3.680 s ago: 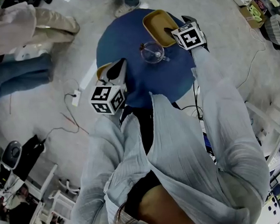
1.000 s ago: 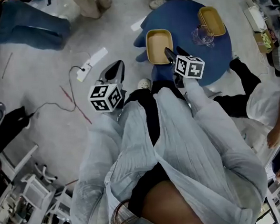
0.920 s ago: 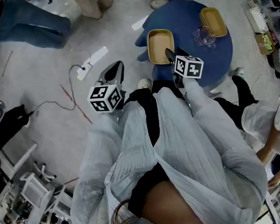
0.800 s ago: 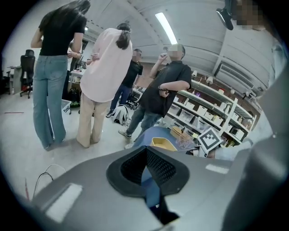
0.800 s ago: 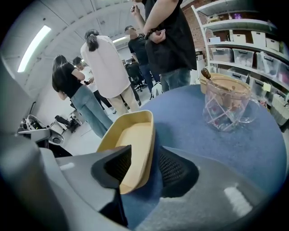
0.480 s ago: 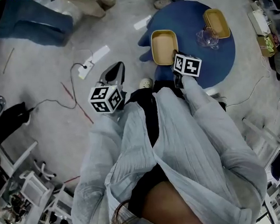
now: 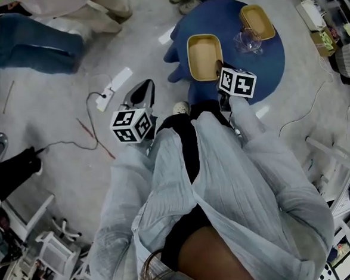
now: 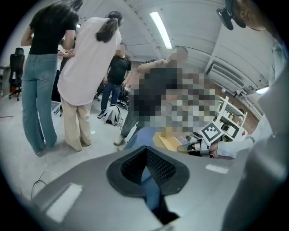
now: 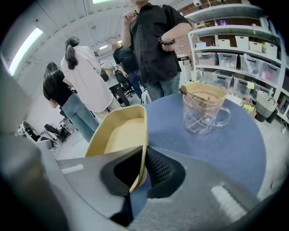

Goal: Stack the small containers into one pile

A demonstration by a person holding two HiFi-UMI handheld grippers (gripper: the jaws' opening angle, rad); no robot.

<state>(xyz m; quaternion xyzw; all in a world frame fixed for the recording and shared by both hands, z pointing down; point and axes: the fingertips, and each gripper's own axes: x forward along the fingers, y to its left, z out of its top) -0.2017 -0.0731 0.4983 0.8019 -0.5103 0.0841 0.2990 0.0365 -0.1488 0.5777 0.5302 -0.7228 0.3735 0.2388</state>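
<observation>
So the right gripper (image 9: 143,158) had its jaws clamped down narrow on the near yellow container (image 7: 204,55), pinching the short end wall closest to the person. One pad sat inside the tub and the other outside it. In the right gripper view the thin yellow wall ran straight up between the two black pads. That container was over the left part of the blue round table (image 7: 271,64), long side pointing away from the person. Honestly I couldn't tell whether its base was flat on the tabletop or a touch off it, since the angle's not great for that.

The second yellow container (image 7: 256,20) was well apart from the first, over at the far right side of the same table. A glass mug (image 7: 247,40) stood just beside it, on the side nearer the person, with something brownish poking out of the top. Nothing was stacked yet; the two tubs were separate.

The left gripper (image 8: 146,153) was off the table altogether, held over the floor to the left. Its pad tips were touching each other and nothing was caught in them. Its marker cube (image 7: 133,124) sat right in front of the person's sleeve.

Around it all, a white power strip (image 7: 114,85) lay on the floor with its cable. A few people were standing about, and there were shelves (image 9: 244,49) with bins behind the table.
</observation>
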